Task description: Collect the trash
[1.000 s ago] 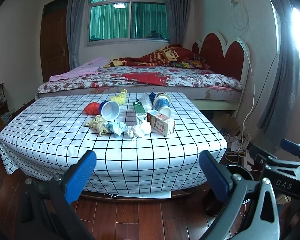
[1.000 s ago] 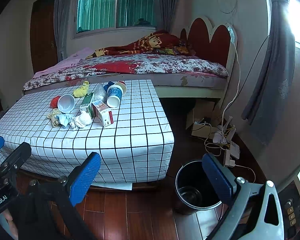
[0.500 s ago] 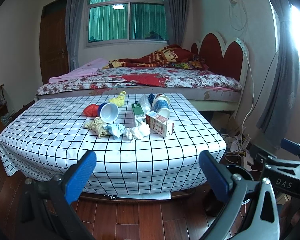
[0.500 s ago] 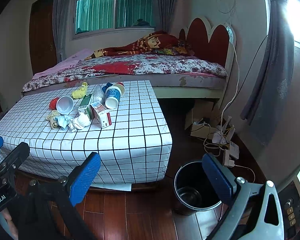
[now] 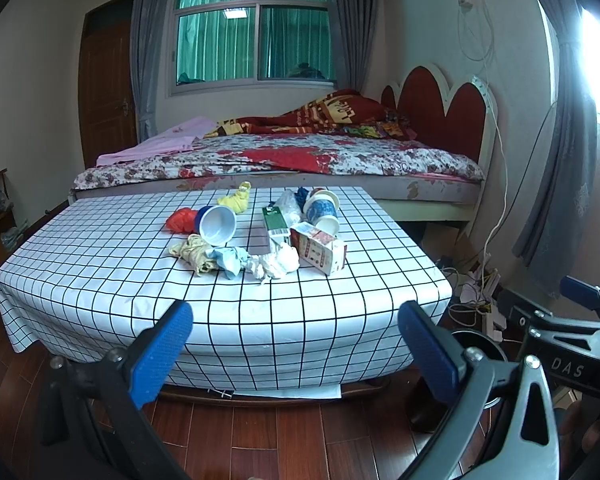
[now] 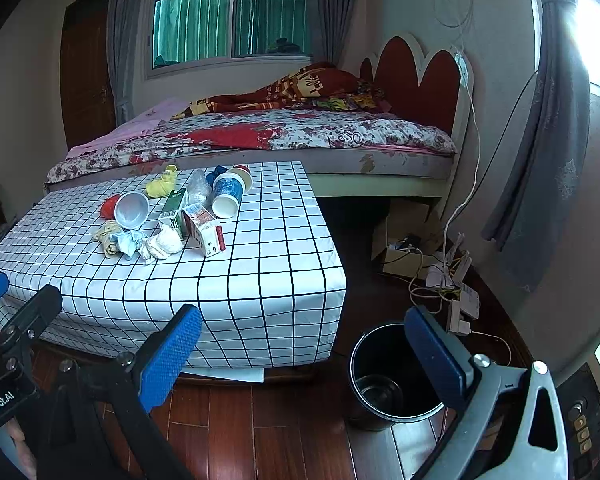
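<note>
1. The left gripper (image 5: 296, 344) hangs in front of the checked surface (image 5: 100, 272), jaws spread wide and holding nothing.
2. The right gripper (image 6: 300, 352) hangs off the surface's right front corner, jaws likewise released and empty.
3. The trash lies in a cluster on the surface: a red-and-white carton (image 6: 209, 232), a green carton (image 6: 173, 212), two tipped paper cups (image 6: 228, 194) and crumpled wads (image 6: 162, 245).
4. A black bin (image 6: 392, 376) stands on the floor right of the surface, near the right gripper.

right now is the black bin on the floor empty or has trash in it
Empty of trash: the right wrist view looks into the black bin and shows only its bare shiny bottom.
</note>
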`<state>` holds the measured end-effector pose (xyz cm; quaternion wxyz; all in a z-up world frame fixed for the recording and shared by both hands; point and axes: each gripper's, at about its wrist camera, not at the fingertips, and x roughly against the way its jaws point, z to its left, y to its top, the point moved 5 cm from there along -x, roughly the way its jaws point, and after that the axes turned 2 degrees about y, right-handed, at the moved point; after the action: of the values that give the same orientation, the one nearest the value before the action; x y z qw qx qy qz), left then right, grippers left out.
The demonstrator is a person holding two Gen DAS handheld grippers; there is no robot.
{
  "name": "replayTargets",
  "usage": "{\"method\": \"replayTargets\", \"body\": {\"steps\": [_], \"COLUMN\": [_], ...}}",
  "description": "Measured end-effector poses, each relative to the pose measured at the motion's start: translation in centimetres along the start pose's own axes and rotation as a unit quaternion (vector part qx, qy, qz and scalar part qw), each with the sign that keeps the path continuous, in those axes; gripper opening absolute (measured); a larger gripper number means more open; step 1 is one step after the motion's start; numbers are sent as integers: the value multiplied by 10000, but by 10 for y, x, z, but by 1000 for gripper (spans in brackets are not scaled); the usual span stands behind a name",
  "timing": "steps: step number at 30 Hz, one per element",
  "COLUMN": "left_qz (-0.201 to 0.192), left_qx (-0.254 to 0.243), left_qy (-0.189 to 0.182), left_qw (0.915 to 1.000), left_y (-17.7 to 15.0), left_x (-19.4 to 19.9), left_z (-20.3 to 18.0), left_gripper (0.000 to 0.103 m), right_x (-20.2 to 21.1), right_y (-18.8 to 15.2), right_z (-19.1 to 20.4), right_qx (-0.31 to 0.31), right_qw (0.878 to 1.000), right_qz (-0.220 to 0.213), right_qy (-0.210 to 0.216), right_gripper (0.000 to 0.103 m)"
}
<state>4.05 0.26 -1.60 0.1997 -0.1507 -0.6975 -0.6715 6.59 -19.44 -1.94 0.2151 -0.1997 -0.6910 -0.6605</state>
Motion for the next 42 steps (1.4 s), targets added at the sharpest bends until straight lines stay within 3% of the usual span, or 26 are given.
{"method": "replayTargets", "body": {"steps": [26,35,37,40,42], "left_qz": [80,285,383,555,680], "left_qx": [-6,177,140,121,129], "left_qy": [-83,-129,24,207,358], "left_qw": [9999,9994,9992,9982,9970], "left_y": [-7,-11,-13,-17,-20], "left_x": [-1,-34,-51,-83,-105], "left_z": [2,30,38,53,65], "left_gripper": [103,102,98,83,77], "right_x": [-2,-31,-51,-82,-101], "right_y": [-12,-1,6,16,22], "right_z": [11,24,31,48,60], "right_qx": [135,293,372,478,595], "right_qw": [9995,9958,9940,9902,9879], "right_qz": [102,38,44,180,222], "right_qy": [250,869,1028,1300,1414], "right_gripper": [102,102,100,83,78]}}
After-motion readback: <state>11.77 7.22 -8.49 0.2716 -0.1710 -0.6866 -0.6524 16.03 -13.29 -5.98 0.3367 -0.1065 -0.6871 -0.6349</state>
